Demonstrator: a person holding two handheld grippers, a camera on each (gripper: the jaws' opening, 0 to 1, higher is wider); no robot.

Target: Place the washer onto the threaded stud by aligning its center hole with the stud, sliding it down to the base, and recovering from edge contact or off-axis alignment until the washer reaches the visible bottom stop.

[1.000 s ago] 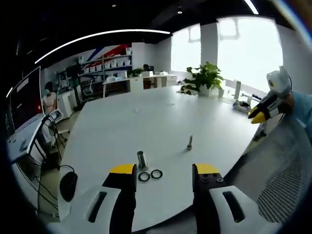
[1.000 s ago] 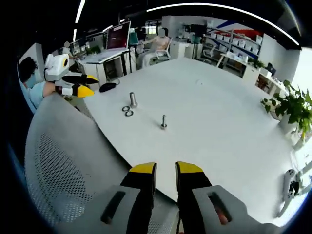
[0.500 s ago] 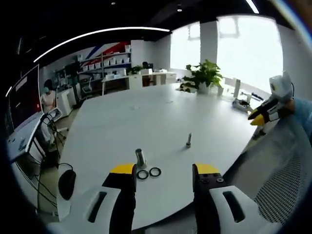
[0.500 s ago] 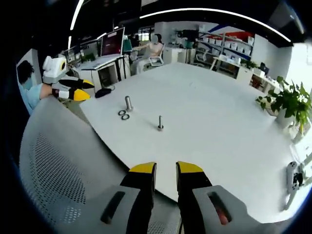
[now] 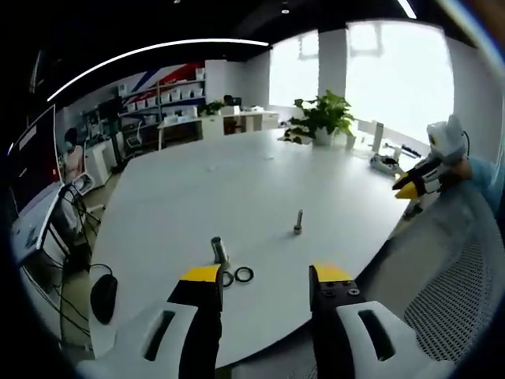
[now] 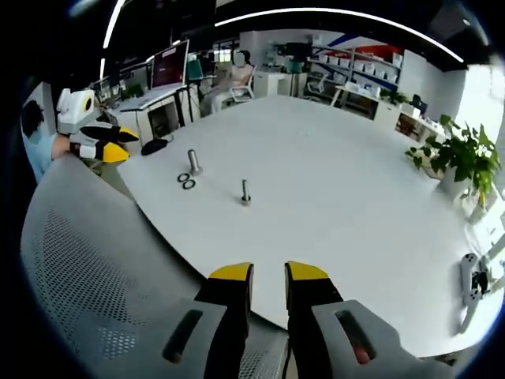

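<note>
Yellow-tipped jaws of the left gripper [image 5: 263, 278] stood well apart with nothing between them, held low at the near edge of the white surface [image 5: 237, 189] and aimed across it. Just beyond the left jaw lay two dark washers [image 5: 236, 275] side by side on the surface, and touching or just behind them a short metal cylinder [image 5: 218, 250] stood upright. Farther out, apart from these, the threaded stud [image 5: 298, 222] stood upright and bare. At the right of this view the right gripper [image 5: 422, 170] hung off the surface's edge, held by a hand in a blue sleeve, above a grey mesh chair back [image 5: 454, 292].

The right gripper [image 6: 268, 278] in its own view showed its jaws only slightly parted, gripping nothing, poised over the mesh chair back [image 6: 95, 292] short of the surface [image 6: 355, 205]. From this side the stud [image 6: 245, 192] stood nearer than the washers [image 6: 186, 181] and the cylinder [image 6: 192, 161], with the left gripper [image 6: 91, 134] held just off the surface's far-left edge. This view also took in a potted plant [image 6: 458, 158] on the right, and desks with a red-lit monitor [image 6: 170, 67] behind.
</note>
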